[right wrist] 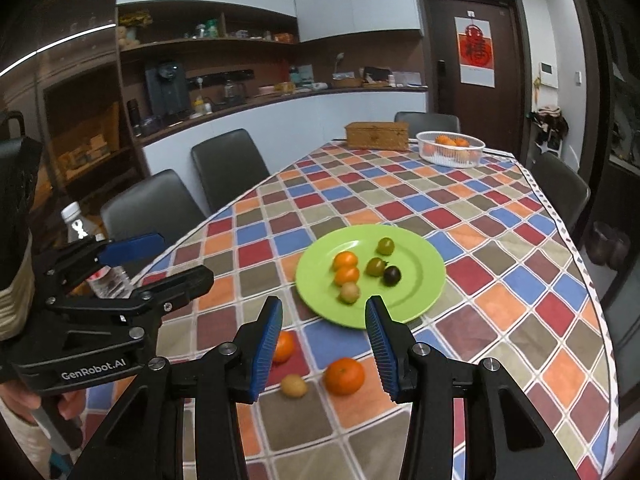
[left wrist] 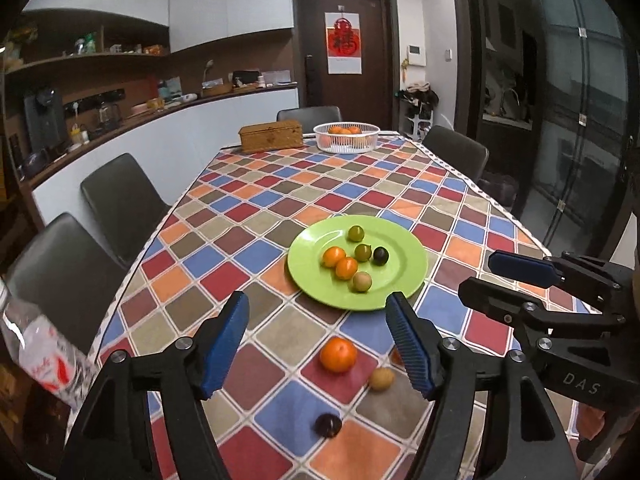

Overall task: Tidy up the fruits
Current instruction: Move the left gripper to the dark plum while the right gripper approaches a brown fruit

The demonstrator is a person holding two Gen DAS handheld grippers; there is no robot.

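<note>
Round lime-green plastic plate (left wrist: 404, 276) holds six small fruits | nearside: loose orange mandarin (left wrist: 338, 355), second half-hidden | left claw (left wrist: 316, 340), right claw (right wrist: 324, 344) spread, empty.

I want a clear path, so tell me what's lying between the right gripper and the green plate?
Nothing: in the right wrist view the right gripper hangs open at the near rim of the green plate, with only bare checkered tablecloth between them.

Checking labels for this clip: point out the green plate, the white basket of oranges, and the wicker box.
green plate (left wrist: 404, 240), left wrist view, bare right part of its rim.
white basket (left wrist: 346, 145), left wrist view, front wall.
wicker box (right wrist: 376, 138), right wrist view, front face.
</note>
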